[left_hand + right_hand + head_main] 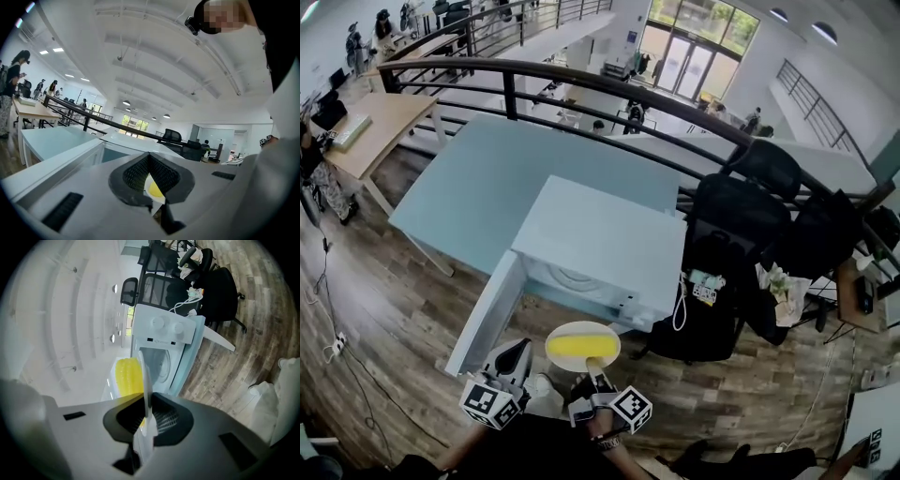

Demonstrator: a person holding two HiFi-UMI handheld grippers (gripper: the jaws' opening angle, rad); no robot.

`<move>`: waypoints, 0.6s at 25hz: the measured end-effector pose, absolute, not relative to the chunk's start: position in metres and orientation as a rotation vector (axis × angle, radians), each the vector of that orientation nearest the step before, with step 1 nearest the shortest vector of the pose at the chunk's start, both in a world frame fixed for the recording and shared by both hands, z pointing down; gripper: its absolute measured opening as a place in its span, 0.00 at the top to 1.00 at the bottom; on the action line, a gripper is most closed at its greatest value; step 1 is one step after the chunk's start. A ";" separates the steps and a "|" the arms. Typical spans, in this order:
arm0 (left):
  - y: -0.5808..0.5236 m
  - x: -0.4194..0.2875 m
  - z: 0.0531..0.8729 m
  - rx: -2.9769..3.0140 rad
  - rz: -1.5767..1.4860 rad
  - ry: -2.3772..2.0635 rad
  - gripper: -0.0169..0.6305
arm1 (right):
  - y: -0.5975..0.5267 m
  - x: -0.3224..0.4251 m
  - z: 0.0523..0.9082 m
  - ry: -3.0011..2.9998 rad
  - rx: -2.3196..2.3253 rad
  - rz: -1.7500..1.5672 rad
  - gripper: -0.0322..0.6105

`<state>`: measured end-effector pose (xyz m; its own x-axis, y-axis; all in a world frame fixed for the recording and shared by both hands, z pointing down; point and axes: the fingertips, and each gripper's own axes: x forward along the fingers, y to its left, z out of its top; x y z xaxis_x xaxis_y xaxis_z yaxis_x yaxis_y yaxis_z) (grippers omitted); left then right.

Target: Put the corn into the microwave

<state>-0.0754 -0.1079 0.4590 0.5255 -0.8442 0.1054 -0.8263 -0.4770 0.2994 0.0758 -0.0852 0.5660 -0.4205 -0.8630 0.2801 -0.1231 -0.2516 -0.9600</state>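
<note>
Corn [579, 346] lies on a small white plate [581, 327] in the lower middle of the head view. Its long axis runs left to right across the frame, square to the line of the two tools. The plate sits level there, just below the front of the white microwave [600, 234], whose door [487, 323] hangs open toward the lower left.

Both tools come up from the bottom edge and point up the frame at the oven, side by side, marker cubes nearest the person. The right gripper [593, 368] is clenched on the plate's near rim. Its own view shows the thin rim pinched edge-on between the two pads, the cob just to the left of that edge and the oven's open cavity beyond.

The left gripper [518, 354] hangs just left of the plate, apart from it. Its jaws meet at the tips with nothing clamped between them, and only a sliver of yellow and white shows low in the gap in its own view.
</note>
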 end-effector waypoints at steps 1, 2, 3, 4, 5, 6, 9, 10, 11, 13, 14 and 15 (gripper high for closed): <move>-0.112 -0.077 0.459 2.464 -0.082 -1.380 0.97 | -0.088 0.074 0.567 1.432 -1.225 -1.722 0.90; -0.117 -0.079 0.459 2.472 -0.083 -1.368 0.97 | -0.091 0.071 0.567 1.421 -1.230 -1.714 0.90; -0.121 -0.081 0.458 2.479 -0.083 -1.355 0.97 | -0.094 0.069 0.568 1.412 -1.235 -1.706 0.90; -0.125 -0.084 0.457 2.486 -0.083 -1.342 0.97 | -0.097 0.066 0.569 1.405 -1.239 -1.698 0.90; -0.129 -0.086 0.456 2.493 -0.084 -1.329 0.97 | -0.099 0.062 0.570 1.397 -1.244 -1.693 0.90; -0.132 -0.088 0.456 2.499 -0.087 -1.315 0.97 | -0.101 0.058 0.570 1.389 -1.248 -1.689 0.90; -0.139 -0.090 0.456 2.511 -0.096 -1.288 0.97 | -0.105 0.052 0.574 1.370 -1.257 -1.682 0.90; -0.142 -0.090 0.456 2.514 -0.097 -1.285 0.97 | -0.107 0.051 0.576 1.358 -1.258 -1.682 0.90; -0.145 -0.090 0.457 2.515 -0.099 -1.281 0.97 | -0.109 0.050 0.578 1.343 -1.259 -1.686 0.90; -0.148 -0.089 0.456 2.517 -0.100 -1.268 0.97 | -0.112 0.048 0.581 1.311 -1.268 -1.694 0.90; -0.150 -0.088 0.456 2.519 -0.099 -1.261 0.97 | -0.114 0.047 0.583 1.301 -1.273 -1.693 0.90; -0.151 -0.088 0.457 2.522 -0.099 -1.256 0.97 | -0.117 0.048 0.584 1.299 -1.274 -1.686 0.90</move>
<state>-0.0877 -0.1506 0.4566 0.6109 -0.7877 0.0799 -0.7653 -0.5616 0.3145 0.0477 -0.1166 0.5842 -0.3173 -0.8987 0.3026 -0.0638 -0.2981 -0.9524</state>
